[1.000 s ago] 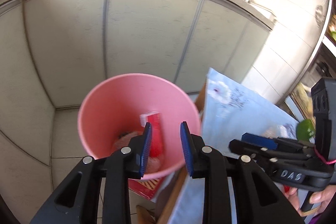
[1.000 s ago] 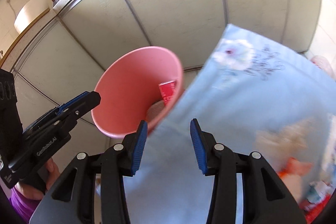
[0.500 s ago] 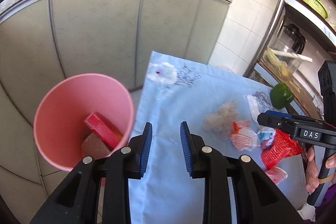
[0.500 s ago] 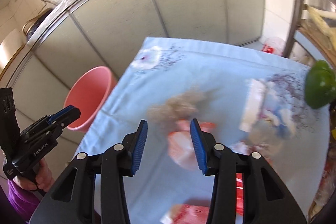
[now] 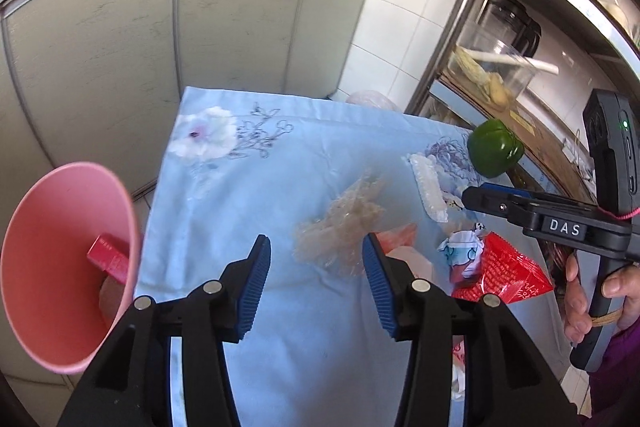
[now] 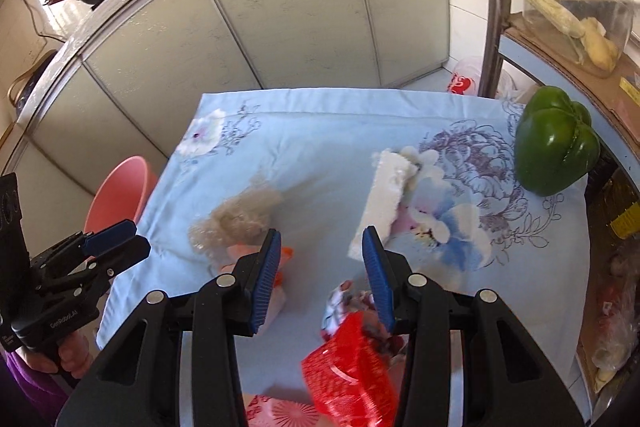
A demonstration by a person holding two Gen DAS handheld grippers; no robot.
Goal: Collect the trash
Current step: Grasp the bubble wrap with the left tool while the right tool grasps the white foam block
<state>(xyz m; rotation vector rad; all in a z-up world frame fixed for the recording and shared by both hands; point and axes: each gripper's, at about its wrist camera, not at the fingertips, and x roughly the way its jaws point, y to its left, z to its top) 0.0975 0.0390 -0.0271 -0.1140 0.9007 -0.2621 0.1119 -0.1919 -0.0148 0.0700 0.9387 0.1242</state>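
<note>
The pink bin (image 5: 68,267) stood on the floor just beside the worktop (image 5: 248,195), at about nine o'clock from it in the left wrist view. It already had some trash in it: a red box (image 5: 108,257) and something brown under that, so part of the job looked done. A lot was still left on the blue flowered cloth that covered the worktop. There was a crinkly clear wrapper (image 5: 340,227) near the middle, a white strip (image 6: 384,195) toward two o'clock from it, a peach-colored wrapper (image 5: 400,243) touching the clear one, a small crumpled printed paper (image 5: 464,251) and a shiny red packet (image 5: 504,275) at about four o'clock. A green pepper (image 6: 556,143) sat at the far right corner of the cloth; it looked like food, not trash, so it probably should stay. The left gripper (image 5: 316,279) hung over the cloth with the clear wrapper just ahead of its tips. Its fingers (image 5: 256,287) were opening wide and had nothing between them. The right gripper (image 6: 320,275) hung over the pile on the near side, with the red packet and the printed paper low between its arms. Its fingers (image 6: 266,275) were partly open and held nothing. My guess is that the clear wrapper would be the next thing for the left side to pick up, and each piece would still need a trip to the bin.
</note>
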